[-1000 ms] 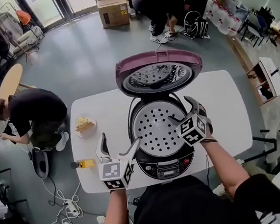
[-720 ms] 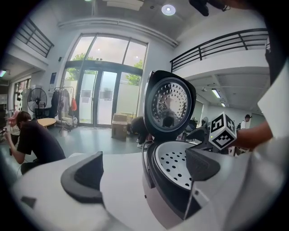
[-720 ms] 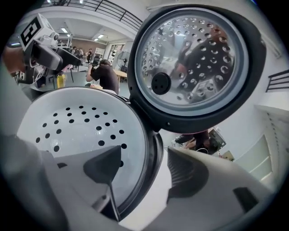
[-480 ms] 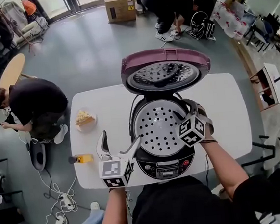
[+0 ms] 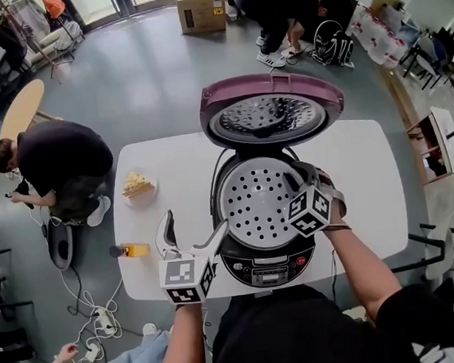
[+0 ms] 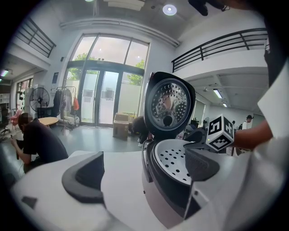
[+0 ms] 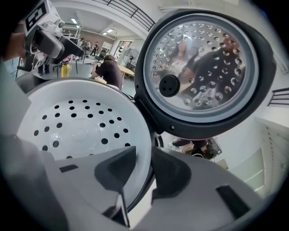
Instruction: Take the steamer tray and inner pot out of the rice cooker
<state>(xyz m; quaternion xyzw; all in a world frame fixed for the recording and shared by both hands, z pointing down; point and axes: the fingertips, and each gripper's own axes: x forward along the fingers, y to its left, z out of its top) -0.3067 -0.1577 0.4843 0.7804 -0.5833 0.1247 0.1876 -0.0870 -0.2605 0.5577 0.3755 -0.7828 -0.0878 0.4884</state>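
Steamer tray (image 5: 261, 201), white & perforated, sits in the mouth of the rice cooker (image 5: 269, 267) at mid tabletop (image 5: 160, 187). The lid (image 5: 272, 115) is swung up & back so the opening is free from above. Right tool (image 5: 300, 174) comes in from the cooker's R side, angled down, w/ one jaw inside the tray wall & the other outside. Its jaws have just been closing w/ the tray's rim btwn them, and the pads look clamped on it, prob. b/c that thin upright rim is the only graspable bit of a tray seated this low. Left tool (image 5: 193, 226) hangs by the cooker's front-L corner, jaws wide apart, gripping nothing. It's likely parked there to steady the body or take the opposite rim for the lift. Inner pot not visible, presumably under the tray, so the tray has to go first. Neither is out yet.
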